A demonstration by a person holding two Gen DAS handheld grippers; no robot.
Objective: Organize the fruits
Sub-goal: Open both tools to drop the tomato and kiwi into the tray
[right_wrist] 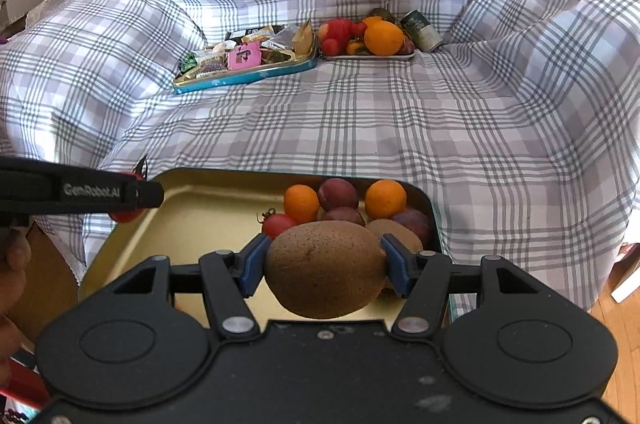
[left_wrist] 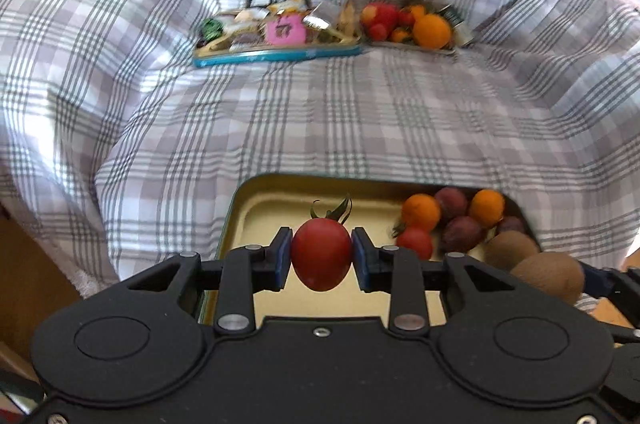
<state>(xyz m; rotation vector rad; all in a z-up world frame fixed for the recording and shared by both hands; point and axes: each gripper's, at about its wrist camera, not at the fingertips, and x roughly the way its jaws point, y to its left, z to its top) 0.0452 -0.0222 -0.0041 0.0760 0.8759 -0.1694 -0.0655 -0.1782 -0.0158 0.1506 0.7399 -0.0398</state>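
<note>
My left gripper (left_wrist: 321, 256) is shut on a red tomato (left_wrist: 321, 255) with a green stem, held over the left half of a yellow-lined tin tray (left_wrist: 264, 207). My right gripper (right_wrist: 325, 266) is shut on a brown kiwi (right_wrist: 325, 268), held over the same tray (right_wrist: 192, 199) near its right side. In the tray's far right corner lie two oranges (right_wrist: 385, 198), dark plums (right_wrist: 338, 193), a small tomato (right_wrist: 277, 224) and another kiwi (right_wrist: 394, 230). The held kiwi (left_wrist: 550, 274) shows at the right in the left wrist view. The left gripper's finger (right_wrist: 80, 189) reaches in from the left of the right wrist view.
On the checked cloth (right_wrist: 360, 127) far back stand a blue-rimmed tray of wrapped snacks (right_wrist: 240, 61) and a plate of mixed fruit (right_wrist: 366, 35) with a can (right_wrist: 422, 31) beside it. A person's hand (right_wrist: 14, 264) is at the left edge. Wooden floor (right_wrist: 616, 324) lies right.
</note>
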